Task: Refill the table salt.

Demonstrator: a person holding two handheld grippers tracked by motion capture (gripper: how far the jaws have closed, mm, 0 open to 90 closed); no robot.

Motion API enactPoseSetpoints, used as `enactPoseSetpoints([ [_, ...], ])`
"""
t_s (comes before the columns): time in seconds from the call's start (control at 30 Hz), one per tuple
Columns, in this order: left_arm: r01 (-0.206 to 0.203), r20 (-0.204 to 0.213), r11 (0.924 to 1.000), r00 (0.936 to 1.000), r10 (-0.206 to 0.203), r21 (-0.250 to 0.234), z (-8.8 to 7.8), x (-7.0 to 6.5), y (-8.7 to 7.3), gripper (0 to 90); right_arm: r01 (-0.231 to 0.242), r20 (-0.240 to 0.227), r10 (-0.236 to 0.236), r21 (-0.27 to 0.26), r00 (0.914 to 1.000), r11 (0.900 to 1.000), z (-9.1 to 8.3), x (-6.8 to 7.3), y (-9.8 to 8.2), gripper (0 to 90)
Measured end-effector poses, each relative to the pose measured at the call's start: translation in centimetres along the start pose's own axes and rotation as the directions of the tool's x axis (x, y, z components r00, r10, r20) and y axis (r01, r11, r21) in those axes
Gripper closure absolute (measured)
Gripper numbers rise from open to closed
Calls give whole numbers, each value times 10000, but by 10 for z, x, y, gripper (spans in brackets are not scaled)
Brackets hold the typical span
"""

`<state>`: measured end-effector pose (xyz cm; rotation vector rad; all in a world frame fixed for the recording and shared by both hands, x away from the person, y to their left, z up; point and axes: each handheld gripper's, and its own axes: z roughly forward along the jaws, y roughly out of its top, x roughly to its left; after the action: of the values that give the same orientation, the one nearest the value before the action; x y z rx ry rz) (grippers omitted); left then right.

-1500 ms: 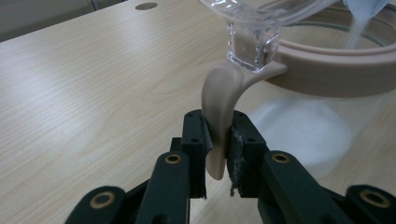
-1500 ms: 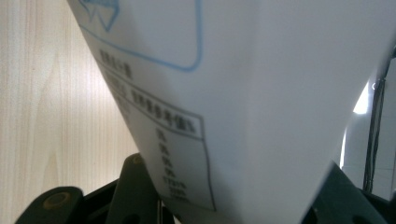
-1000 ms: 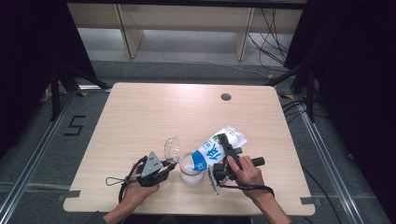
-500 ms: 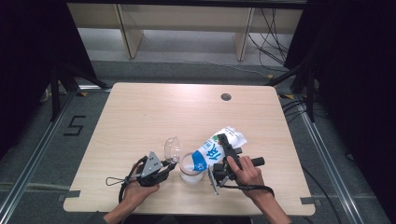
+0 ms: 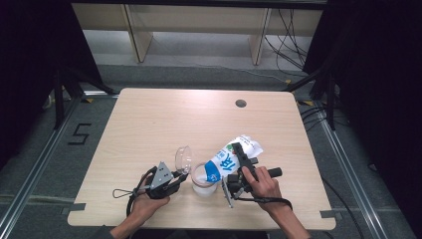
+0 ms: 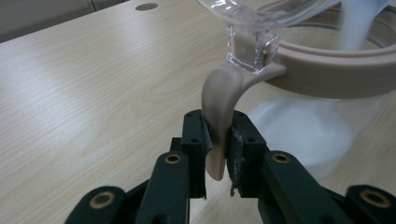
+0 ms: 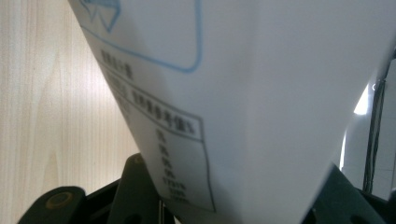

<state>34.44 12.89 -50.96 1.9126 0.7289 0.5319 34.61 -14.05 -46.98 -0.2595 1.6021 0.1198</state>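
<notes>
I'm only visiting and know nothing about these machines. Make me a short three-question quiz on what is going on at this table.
1. True or false: the white bag is tilted over the clear container.
2. What does the left gripper clamp? A) the container's beige handle B) the bag C) the container's open lid
3. What falls from the bag into the container?

Key: 1 true; 2 A; 3 a white powder or grain, held over it by the right gripper.
</notes>
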Motion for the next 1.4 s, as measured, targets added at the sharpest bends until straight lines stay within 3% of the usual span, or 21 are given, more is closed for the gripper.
enactPoseSetpoints([
  [0.03,-7,-7,10000,10000,7,1,0,0,0,774,-499,-38,499,-15,9987,9988,0,3,-1,598],
  [0.07,17,-12,10000,10000,-17,1,0,0,0,774,-579,-127,581,146,9982,9982,-1,4,-1,598],
  [0.13,11,-9,10000,10000,-11,1,0,0,0,774,124,-64,-124,26,9999,9999,-1,-1,0,598],
  [0.2,15,-13,10000,10000,-15,-2,0,0,0,774,76,-67,-75,71,9999,9999,-1,-1,0,599],
  [0.27,-1,3,10000,10000,1,-7,0,0,0,774,406,-161,-404,167,9991,9990,-1,-2,0,600],
  [0.43,26,-10,10000,10000,-26,-8,0,0,0,774,223,-85,-222,91,9997,9997,-1,-2,0,601],
  [0.47,20,-10,10000,10000,-20,-3,0,0,0,774,511,-201,-507,184,9985,9985,-2,-3,0,601],
  [0.57,32,-7,10000,10000,-32,-7,0,0,0,774,236,-96,-235,107,9997,9997,-1,-2,0,602],
  [0.63,20,-3,10000,10000,-20,-9,0,0,0,772,-319,-271,330,388,9991,9987,-2,3,-1,603],
  [0.7,25,-1,10000,10000,-25,-9,0,0,0,773,-68,-259,76,310,9996,9995,-2,1,-1,603],
  [0.73,16,-5,10000,10000,-16,-7,0,0,0,773,396,-103,-397,-49,9992,9992,0,-2,0,603],
  [0.8,14,-5,10000,10000,-14,-3,0,0,0,773,241,-124,-242,-9,9996,9997,0,-1,0,603],
  [1.4,13,-5,10000,10000,-13,-9,0,0,0,772,331,-138,-329,103,9994,9994,-1,-2,0,605],
])
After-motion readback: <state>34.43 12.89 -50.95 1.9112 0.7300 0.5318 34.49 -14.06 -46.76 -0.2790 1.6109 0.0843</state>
